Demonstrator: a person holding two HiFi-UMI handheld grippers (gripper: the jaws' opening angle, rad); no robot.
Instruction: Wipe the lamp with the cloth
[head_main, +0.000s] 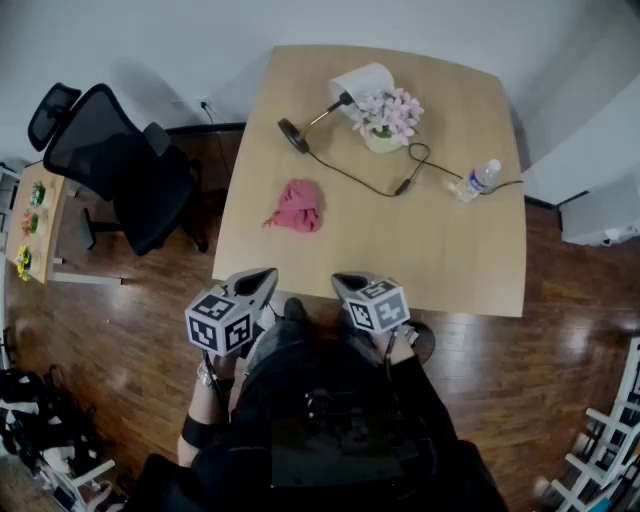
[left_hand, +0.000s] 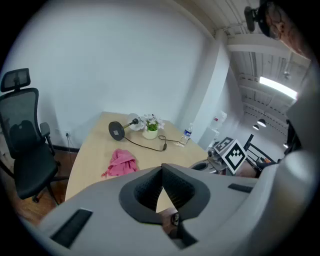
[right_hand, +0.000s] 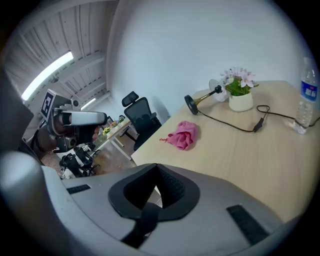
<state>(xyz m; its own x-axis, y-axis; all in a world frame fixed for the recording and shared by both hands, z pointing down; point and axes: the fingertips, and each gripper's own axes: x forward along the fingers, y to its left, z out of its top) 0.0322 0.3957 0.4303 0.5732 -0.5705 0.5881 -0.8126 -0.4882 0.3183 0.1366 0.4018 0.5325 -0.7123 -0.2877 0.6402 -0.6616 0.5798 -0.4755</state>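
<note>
Two grippers are at the near edge of the light wooden table (head_main: 450, 250), well apart from the work. The left gripper (head_main: 264, 279) has its jaws closed together with nothing between them; the right gripper (head_main: 346, 284) is in the same state. You hold no cloth yet.

The crumpled pink cloth (head_main: 298, 206) lies on the table's left half, between you and the lamp. The desk lamp with a black round base and white shade (head_main: 338, 103) sits at the far edge and appears to lie on its side.

Hazards from here:

- Closed jaws pushed into the cloth will shove it along the table. Open a gripper before descending.
- The white pot of pink flowers (head_main: 385, 118) is touching or just beside the lamp shade. A wide wiping stroke could tip it.
- The black power cord (head_main: 370, 180) runs across the table behind the cloth. Catching it could drag the lamp.
- The clear plastic water bottle (head_main: 478, 180) stands near the cord's right end and could topple if the cord is pulled.
- An unsupported lamp may roll. Steady it with the free gripper.
</note>
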